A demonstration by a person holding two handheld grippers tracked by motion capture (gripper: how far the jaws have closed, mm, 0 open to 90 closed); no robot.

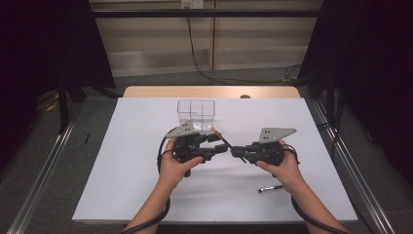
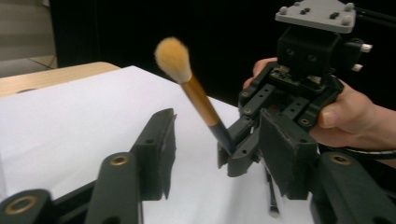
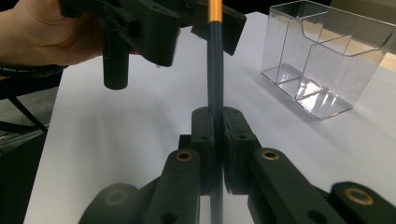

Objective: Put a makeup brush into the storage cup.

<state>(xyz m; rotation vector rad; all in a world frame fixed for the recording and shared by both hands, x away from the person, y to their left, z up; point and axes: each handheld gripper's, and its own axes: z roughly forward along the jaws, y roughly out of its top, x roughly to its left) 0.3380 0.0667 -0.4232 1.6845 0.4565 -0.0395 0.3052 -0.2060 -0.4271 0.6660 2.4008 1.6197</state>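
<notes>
Right claw (image 3: 217, 140) is pressed together on the dark handle of a makeup brush (image 2: 196, 93), pinching it near its lower end. In the right claw's own view the handle rises straight up from between the pads to a gold ferrule. Left claw (image 2: 215, 154) sits around the same brush with its jaws partly spread. The brush stands between them, but the pads are clear of it on both sides, and no contact shows. In the left claw's view the brush tilts away, its pale orange bristle head uppermost. Seen from above, the brush (image 1: 221, 138) lies between the two claws, just in front of a clear plastic organizer (image 1: 196, 109) with several compartments. That organizer stands toward the far side of the white bench (image 1: 122, 161). Both hands hold their claws just nearer the person than the organizer, tips almost meeting. A second, thin brush (image 1: 270, 188) lies flat on the bench, well apart from the organizer, beside the right hand (image 1: 285, 168).
</notes>
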